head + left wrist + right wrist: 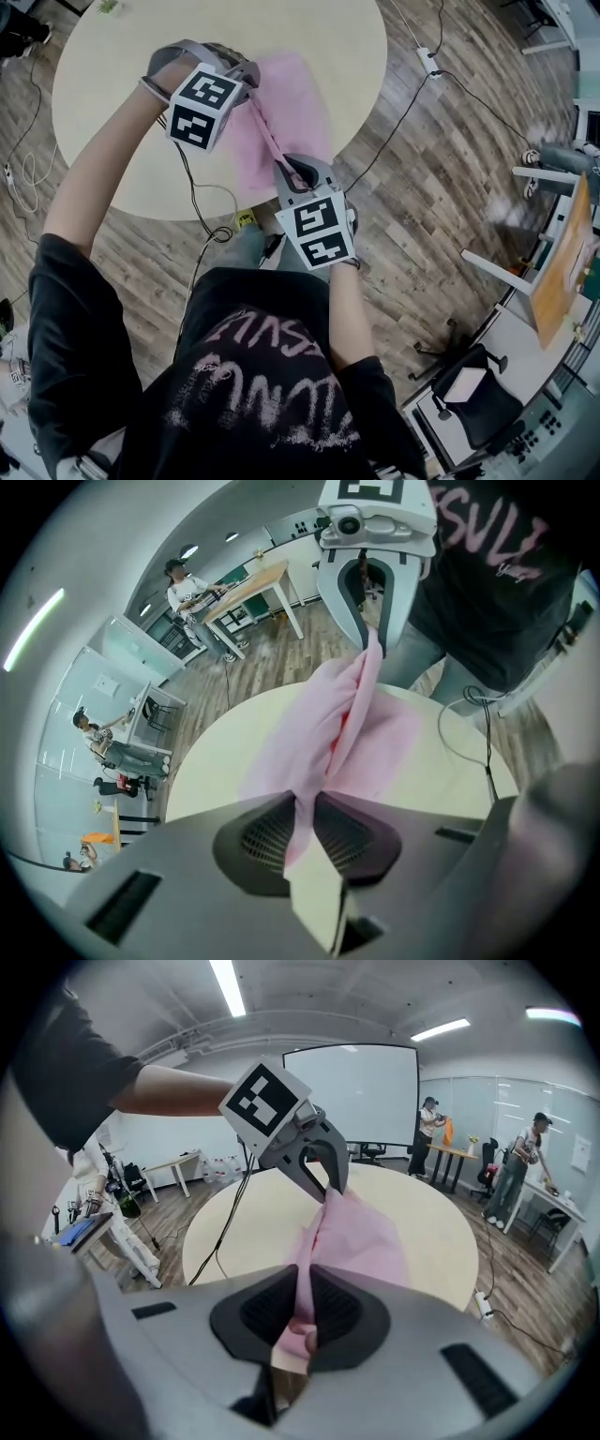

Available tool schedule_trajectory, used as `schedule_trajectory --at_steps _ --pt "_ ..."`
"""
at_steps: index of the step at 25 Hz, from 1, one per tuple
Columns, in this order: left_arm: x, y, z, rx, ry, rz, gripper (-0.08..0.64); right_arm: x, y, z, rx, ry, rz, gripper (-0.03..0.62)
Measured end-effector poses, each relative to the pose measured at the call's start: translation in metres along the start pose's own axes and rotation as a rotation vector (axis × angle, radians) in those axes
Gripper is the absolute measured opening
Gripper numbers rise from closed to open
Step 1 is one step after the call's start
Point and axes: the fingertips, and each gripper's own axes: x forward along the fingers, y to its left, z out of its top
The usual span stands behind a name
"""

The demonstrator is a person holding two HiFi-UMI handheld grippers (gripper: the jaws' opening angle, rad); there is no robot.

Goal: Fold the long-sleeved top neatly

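Over the table, the left gripper and right gripper hold jaws clenched on the limp, light pink top; its corners look the surest hold.

Soft cloth, matt plastic, smooth tabletop
The pink long-sleeved top is thin matt cloth; left gripper and right gripper are smooth grey plastic with ribbed black pads; the round table is smooth matt cream; the floor looks like wood planks

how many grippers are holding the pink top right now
2. The left gripper is shut on the pink top over the round table; the right gripper is shut on it nearer the table's near edge. None hidden.
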Motion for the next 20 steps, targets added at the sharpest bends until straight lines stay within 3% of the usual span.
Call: schedule_trajectory --at_steps 20 --pt "0.045 -0.049 -0.048 -0.073 0.003 -0.073 0.069 0.066 0.044 -0.023 0.005 0.133 0.177 0.037"
